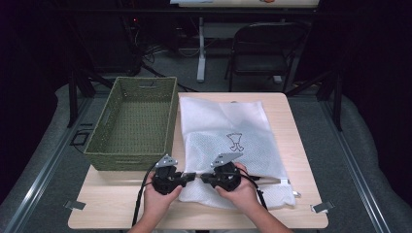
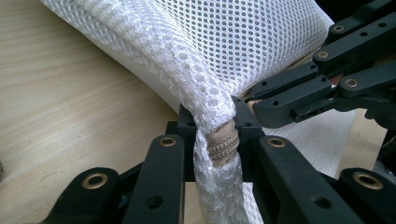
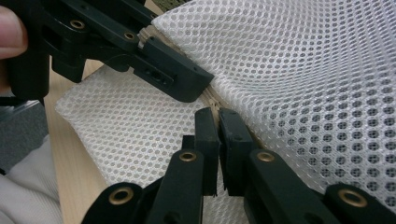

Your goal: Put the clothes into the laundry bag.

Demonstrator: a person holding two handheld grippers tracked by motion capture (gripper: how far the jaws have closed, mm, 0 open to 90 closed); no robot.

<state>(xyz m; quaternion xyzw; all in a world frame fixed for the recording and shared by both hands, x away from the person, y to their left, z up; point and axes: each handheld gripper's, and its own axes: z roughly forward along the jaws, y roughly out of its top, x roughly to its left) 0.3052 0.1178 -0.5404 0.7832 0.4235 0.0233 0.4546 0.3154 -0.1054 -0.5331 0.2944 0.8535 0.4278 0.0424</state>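
White mesh bag (image 2: 196,56) pinched between left hand-held gripper (image 2: 215,140) jaws

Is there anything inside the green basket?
No, the green basket shows just its bare woven bottom in the high view, and the white mesh bag lies beside it.

Each claw is matte black plastic: the left claw (image 1: 190,176) and the right claw (image 1: 206,177) are built from flat linked bars pinned with brass-coloured rivets, ending in blocky square-edged pads. Small round holes dot the bars. A grey three-cornered plate with dark holes sits on top of each body. A black cable (image 1: 141,194) trails from the left one. A pale ribbed sleeve (image 3: 23,186) shows in the right gripper view.
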